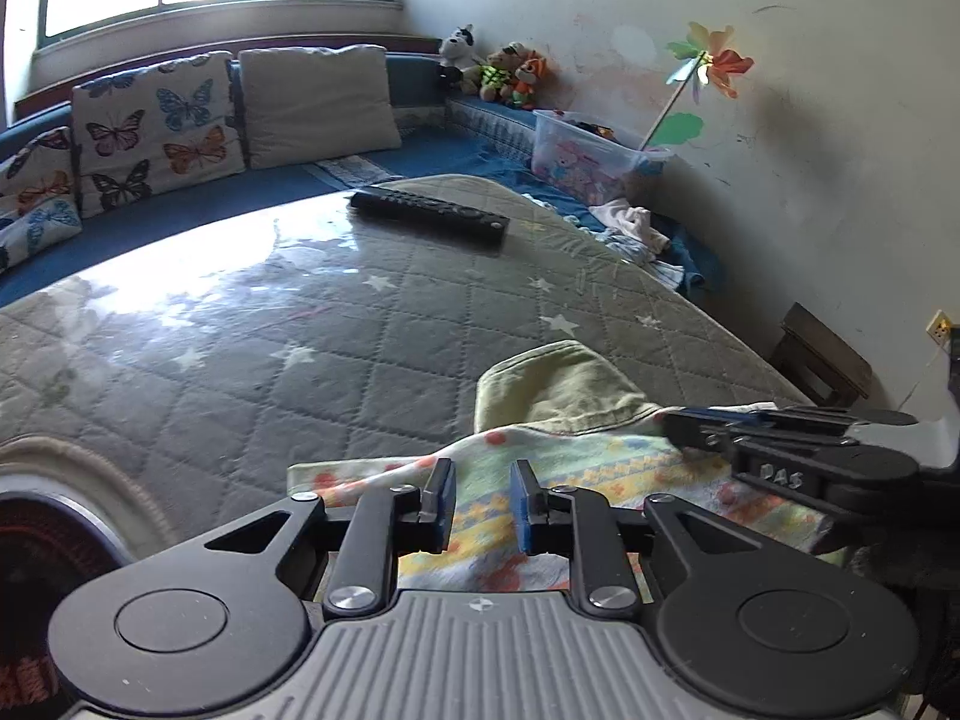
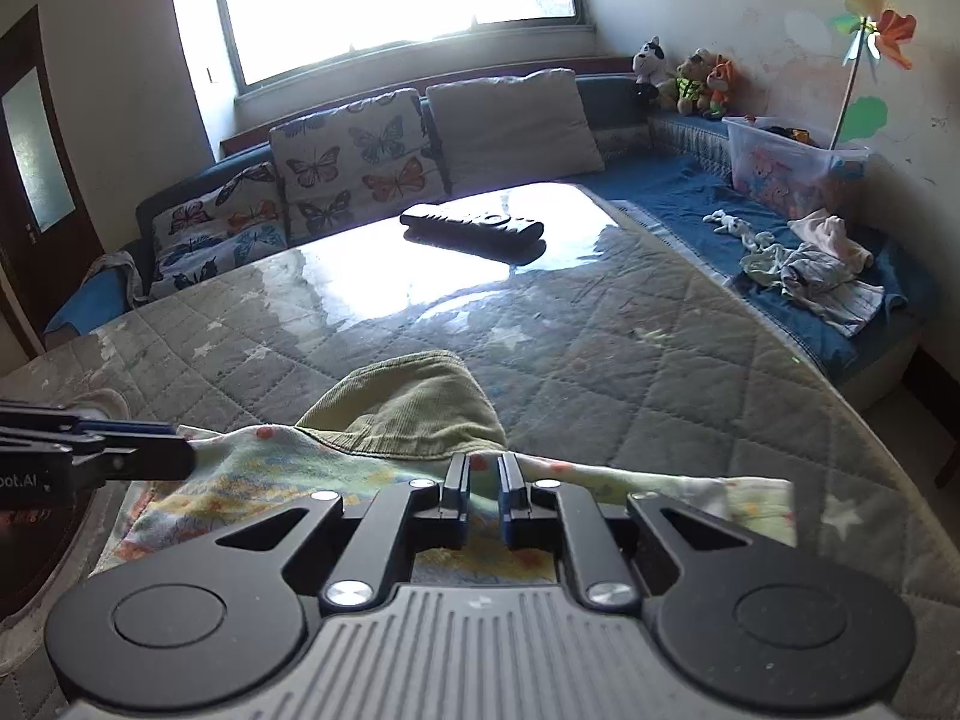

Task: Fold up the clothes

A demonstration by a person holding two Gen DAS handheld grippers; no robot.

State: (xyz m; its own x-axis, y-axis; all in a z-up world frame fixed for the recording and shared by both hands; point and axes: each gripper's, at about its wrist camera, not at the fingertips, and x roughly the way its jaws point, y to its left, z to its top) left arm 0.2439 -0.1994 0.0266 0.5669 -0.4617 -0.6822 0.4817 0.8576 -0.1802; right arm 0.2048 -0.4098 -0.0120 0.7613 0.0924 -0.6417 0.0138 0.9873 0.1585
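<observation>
Two grippers over the garment on my feeds: the left gripper (image 1: 481,501) has its jaws partly apart, straddling a raised fold of the patterned cloth (image 1: 600,468), while the right gripper (image 2: 483,495) sits narrower, with fabric between its pads, though I can't tell if it's really pinched. That cloth lies at the near edge of the quilted table (image 2: 630,360), with an olive corduroy piece (image 2: 414,408) on top and a remote (image 2: 474,227) further back.

In front of me a black remote control (image 1: 429,216) lay on the quilted table (image 1: 300,330); behind stood butterfly cushions (image 1: 159,123) (and three plush toys (image 1: 495,66)).
</observation>
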